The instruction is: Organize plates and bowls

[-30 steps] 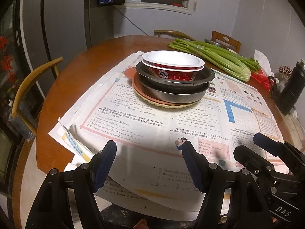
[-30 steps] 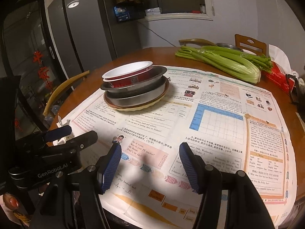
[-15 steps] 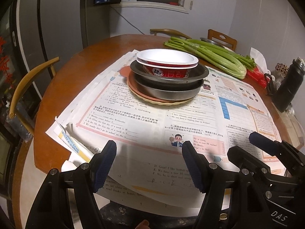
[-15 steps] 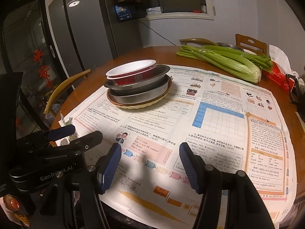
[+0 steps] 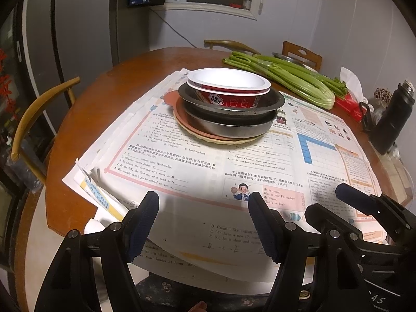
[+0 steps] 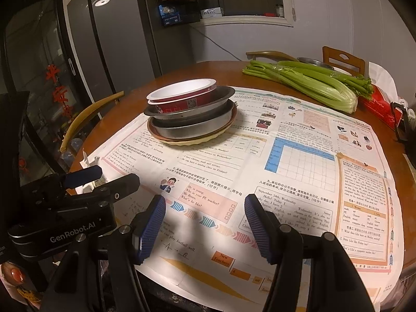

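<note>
At frame centre, the bowls and plates (image 5: pixel 228 111) are seen stacked; both the left gripper (image 5: pixel 202 223) and the right gripper (image 6: pixel 205 228) are spread, empty.

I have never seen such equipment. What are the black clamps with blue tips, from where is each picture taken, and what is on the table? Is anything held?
No robot here: a person holds one two-finger gripper in each hand, each with a forward-looking fisheye camera. One picture is from the left gripper, the other from the right gripper. Each view also shows the other gripper at its side.

On the round wooden table lie printed worksheets. On them stands a stack: a red-and-white bowl on top, two metal pans under it, then flat plates. Behind lie celery and a dark bottle.

Both grippers are open and hold nothing.
</note>
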